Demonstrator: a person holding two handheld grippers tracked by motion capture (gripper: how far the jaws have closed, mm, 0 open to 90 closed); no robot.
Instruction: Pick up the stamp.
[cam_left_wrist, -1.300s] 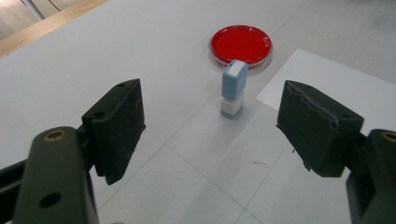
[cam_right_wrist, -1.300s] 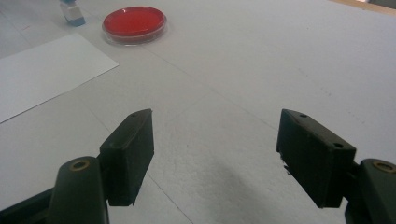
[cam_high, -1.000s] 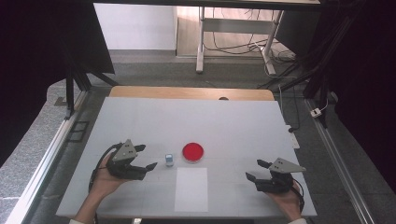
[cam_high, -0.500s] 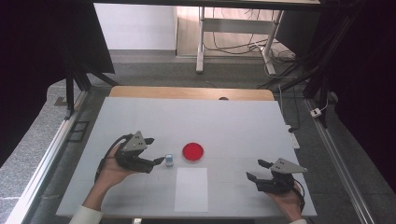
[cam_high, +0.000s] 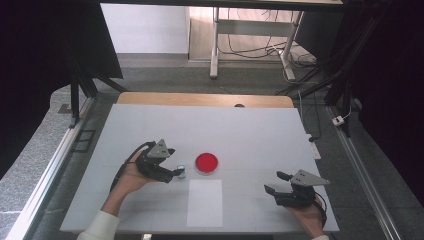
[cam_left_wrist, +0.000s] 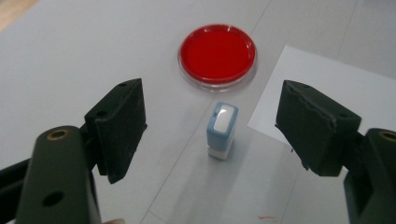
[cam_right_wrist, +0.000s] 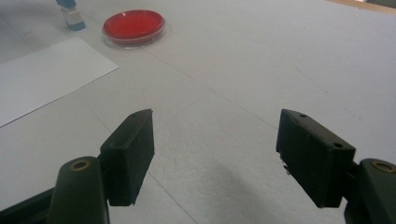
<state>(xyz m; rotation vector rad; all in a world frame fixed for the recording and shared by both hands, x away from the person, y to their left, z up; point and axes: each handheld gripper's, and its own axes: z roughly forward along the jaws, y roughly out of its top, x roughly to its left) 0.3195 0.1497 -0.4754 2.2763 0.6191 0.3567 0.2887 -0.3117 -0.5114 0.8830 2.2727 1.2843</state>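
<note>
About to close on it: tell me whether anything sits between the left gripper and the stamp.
Nothing visible does. The stamp stands upright on bare table between the open jaws of the left gripper; the red dish lies beyond it.

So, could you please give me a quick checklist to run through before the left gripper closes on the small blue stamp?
1. Left gripper open wide: ok.
2. Blue stamp between its fingers, untouched: ok.
3. Stamp upright on the table: ok.
4. Red dish apart from the stamp, beyond the fingers: ok.
5. White paper flat near the stamp: ok.
6. Right gripper open, resting far off: ok.
</note>
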